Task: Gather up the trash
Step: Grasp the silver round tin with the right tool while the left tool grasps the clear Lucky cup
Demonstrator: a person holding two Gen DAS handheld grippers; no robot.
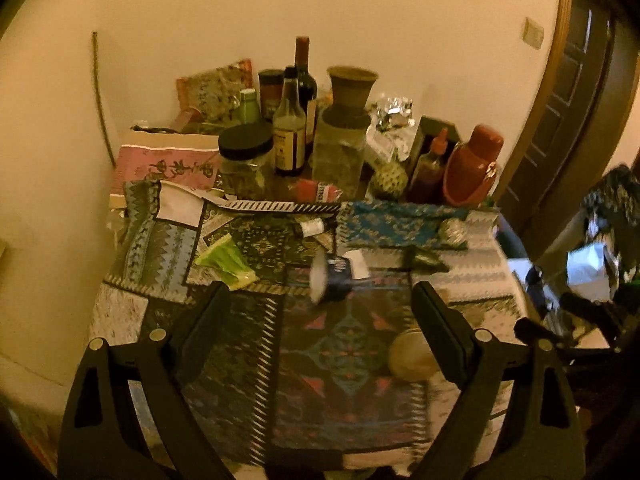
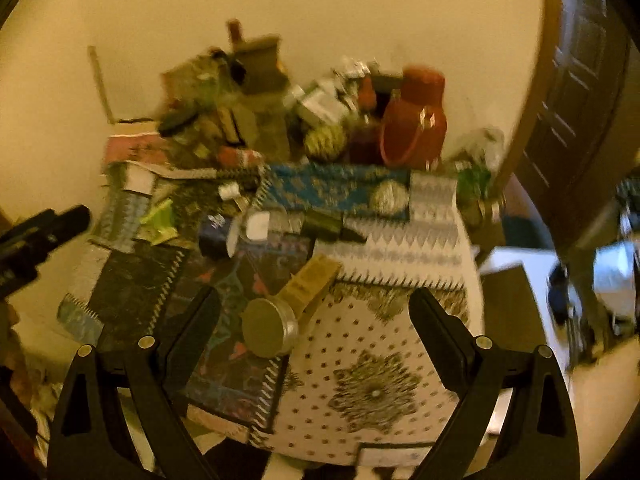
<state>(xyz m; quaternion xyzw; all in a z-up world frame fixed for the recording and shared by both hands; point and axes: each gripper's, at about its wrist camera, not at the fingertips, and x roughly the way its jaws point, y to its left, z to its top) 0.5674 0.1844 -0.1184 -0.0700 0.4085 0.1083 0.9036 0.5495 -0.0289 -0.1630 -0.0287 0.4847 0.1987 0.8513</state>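
Home, living or dining room corner. Surface [image 1: 120,312] under a patchwork cloth [image 1: 344,344], pushed against a cream wall [image 1: 320,8]; wine bottle [image 1: 305,76], jars [image 1: 245,160], clay vase [image 1: 351,88], red flask [image 1: 474,168] crowded at back. Dark panelled wooden door [image 1: 568,120] at right.

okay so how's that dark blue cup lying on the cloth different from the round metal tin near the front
The dark blue cup lies tipped on its side, its pale open end showing; the round metal tin is closed by a flat lid. The cup is dark blue with white print, the tin plain silvery gold. The cup sits farther back, by a green wrapper; the tin sits near the front, against a tan box. Both rest on the patterned cloth, ungripped.
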